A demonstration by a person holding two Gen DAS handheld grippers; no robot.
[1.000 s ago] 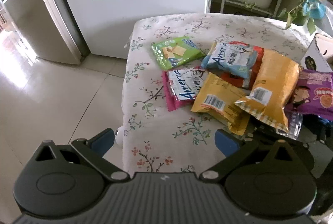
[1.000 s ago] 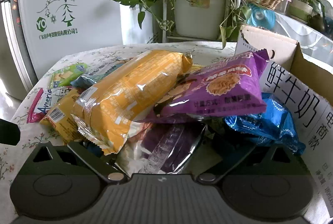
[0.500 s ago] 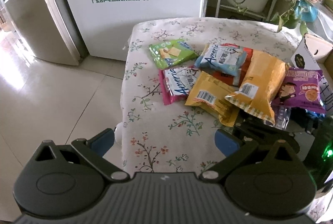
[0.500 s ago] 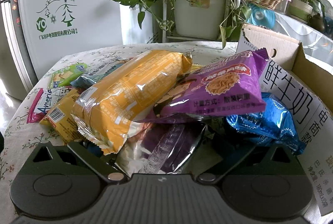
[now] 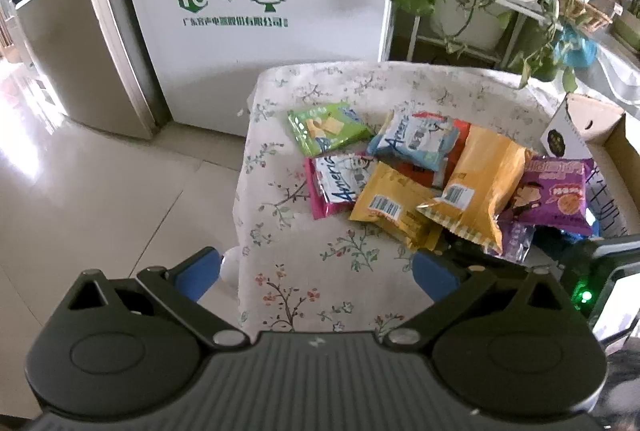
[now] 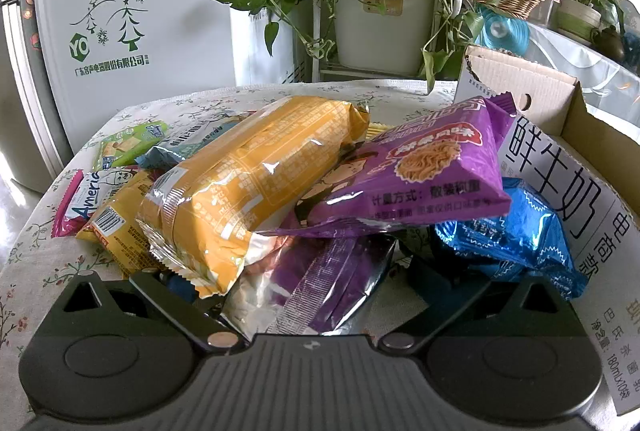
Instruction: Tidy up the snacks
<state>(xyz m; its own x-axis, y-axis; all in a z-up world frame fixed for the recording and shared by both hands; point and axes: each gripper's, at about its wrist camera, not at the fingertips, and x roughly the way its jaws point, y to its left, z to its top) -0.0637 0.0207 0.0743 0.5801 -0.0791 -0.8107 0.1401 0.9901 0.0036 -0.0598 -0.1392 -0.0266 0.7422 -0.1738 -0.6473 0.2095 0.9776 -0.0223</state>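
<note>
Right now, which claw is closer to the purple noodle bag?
The right claw. It sits just below the purple noodle bag, its fingers tucked in under the snack pile. The left claw hangs open farther back over the flowery tablecloth, with the bag off to its right.

On white fridge door (image 5: 260, 43): green "YO" hexagon logo, with a line of green Chinese characters below, too small to read. On pink snack pack (image 5: 336, 187) and on light-blue pack (image 5: 416, 139): "Americ…". On purple noodle pack (image 6: 416, 175): "计量方式:散装称重". On cardboard box (image 6: 560, 183): "鲜牛奶", "电商款", "180mLx10".
</note>
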